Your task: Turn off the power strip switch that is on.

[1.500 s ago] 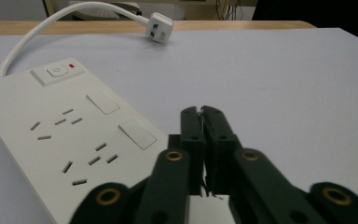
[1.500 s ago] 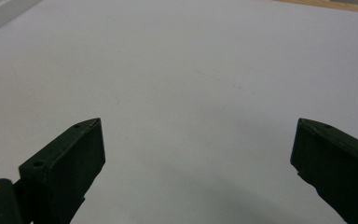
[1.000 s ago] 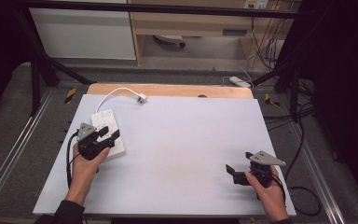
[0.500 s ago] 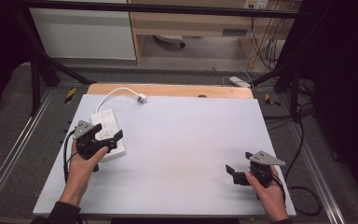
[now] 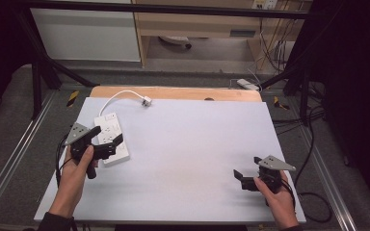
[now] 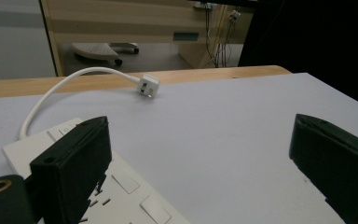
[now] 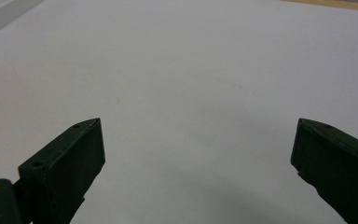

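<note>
High view: left tongs (image 5: 107, 136), jaws wide apart and empty, hover over the white power strip (image 5: 112, 137) at the bench (image 5: 192, 144) left side. Right tongs (image 5: 245, 179), equally spread, hold nothing.

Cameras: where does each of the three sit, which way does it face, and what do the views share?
High view: fixed above the person's side, looking forward and down on the table; both forearms, left gripper and right gripper show.
Left gripper view: rides the left gripper, looking along its open jaws over the power strip toward the plug.
Right gripper view: rides the right gripper, open jaws over bare table.
Shared: high view and left gripper view both show power strip, cable and plug.
</note>
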Available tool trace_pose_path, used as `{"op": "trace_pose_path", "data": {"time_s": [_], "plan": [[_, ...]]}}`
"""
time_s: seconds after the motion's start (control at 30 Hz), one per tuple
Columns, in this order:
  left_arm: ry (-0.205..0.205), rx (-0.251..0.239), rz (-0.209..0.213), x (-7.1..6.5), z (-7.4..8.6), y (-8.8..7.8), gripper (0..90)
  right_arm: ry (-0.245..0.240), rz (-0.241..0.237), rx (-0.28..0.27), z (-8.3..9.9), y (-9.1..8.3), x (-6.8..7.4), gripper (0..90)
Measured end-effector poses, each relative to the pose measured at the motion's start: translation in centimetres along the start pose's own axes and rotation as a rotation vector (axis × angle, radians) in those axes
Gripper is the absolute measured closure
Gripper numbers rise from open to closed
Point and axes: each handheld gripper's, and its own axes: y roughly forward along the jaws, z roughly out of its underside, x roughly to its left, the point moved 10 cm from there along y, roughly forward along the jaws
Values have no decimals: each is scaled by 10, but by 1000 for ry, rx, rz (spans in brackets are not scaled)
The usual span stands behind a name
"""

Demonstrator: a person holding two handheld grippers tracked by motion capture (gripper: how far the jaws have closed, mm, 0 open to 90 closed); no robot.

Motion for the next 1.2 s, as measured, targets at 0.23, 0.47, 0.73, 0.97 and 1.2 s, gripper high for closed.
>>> {"op": "trace_pose_path", "data": {"time_s": [0.23,0.47,0.73,0.97,1.2], "plan": [[24,16,8,-5,-2,-14,54,-4,1,3,0,0,0,32],[40,9,16,-9,-3,-30,54,-2,3,3,0,0,0,32],[44,-14,17,-7,-2,-46,54,-2,3,3,0,0,0,32],[50,-35,19,-2,3,-57,54,-3,3,3,0,0,0,32],[48,-50,6,3,13,-67,55,-1,4,1,0,0,0,32]]}}
